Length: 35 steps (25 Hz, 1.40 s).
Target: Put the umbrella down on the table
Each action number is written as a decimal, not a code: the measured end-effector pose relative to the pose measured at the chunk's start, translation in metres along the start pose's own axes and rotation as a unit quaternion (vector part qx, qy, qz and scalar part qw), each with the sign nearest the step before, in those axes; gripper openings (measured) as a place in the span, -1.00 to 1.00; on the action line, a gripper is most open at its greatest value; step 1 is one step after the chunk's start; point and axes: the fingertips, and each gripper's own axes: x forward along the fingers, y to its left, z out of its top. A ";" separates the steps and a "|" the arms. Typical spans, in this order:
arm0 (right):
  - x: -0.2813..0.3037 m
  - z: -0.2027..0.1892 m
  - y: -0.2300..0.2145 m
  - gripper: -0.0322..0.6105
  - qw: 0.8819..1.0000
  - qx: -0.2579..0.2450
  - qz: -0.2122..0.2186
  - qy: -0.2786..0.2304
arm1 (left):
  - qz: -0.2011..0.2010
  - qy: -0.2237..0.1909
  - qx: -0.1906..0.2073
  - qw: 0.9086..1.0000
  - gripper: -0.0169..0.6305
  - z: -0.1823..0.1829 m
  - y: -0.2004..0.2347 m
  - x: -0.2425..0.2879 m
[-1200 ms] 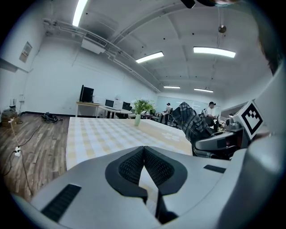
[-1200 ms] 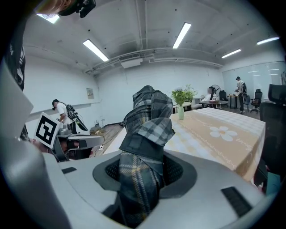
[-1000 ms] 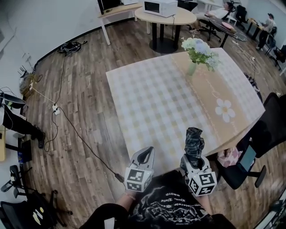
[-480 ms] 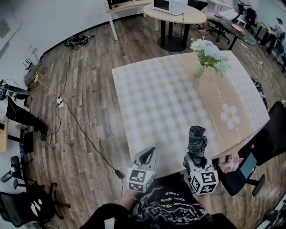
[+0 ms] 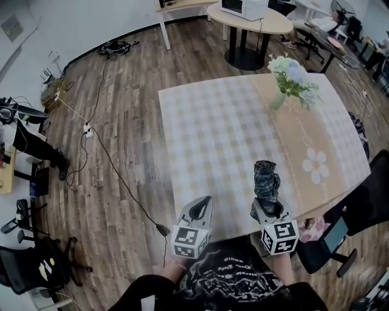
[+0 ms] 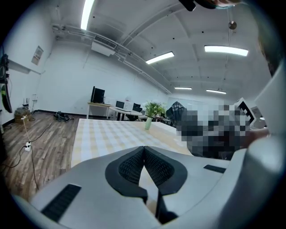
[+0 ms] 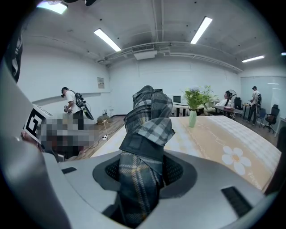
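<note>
A folded dark plaid umbrella [image 5: 266, 181] [image 7: 145, 134] stands up out of my right gripper [image 5: 268, 206] [image 7: 145, 172], whose jaws are shut on its lower part. It hangs over the near edge of the checked table [image 5: 225, 133] [image 7: 210, 134]. My left gripper [image 5: 197, 211] [image 6: 144, 154] is shut with nothing in it, tips touching, just short of the table's [image 6: 111, 132] near edge and left of the umbrella.
A vase of flowers [image 5: 292, 79] [image 7: 193, 105] [image 6: 149, 112] stands at the table's far right. A black office chair [image 5: 358, 200] is at the right, a round table with a microwave [image 5: 249, 12] behind, cables [image 5: 109, 152] on the wooden floor at left.
Both grippers, the right still carrying the umbrella, have moved forward to the table's near edge; the table now lies closer below them.
</note>
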 end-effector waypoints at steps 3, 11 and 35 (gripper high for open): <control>0.018 0.009 0.006 -0.33 0.999 -0.020 0.033 0.011 | 0.019 -0.006 -0.002 1.000 -0.89 0.004 0.007 -0.006; 0.069 0.021 0.037 -0.33 0.994 -0.042 0.086 0.044 | 0.061 -0.015 -0.012 0.998 -0.89 0.002 0.032 -0.025; 0.189 -0.008 0.023 -0.31 0.981 -0.030 0.099 0.166 | 0.157 -0.016 -0.038 0.987 -0.89 -0.007 0.052 -0.036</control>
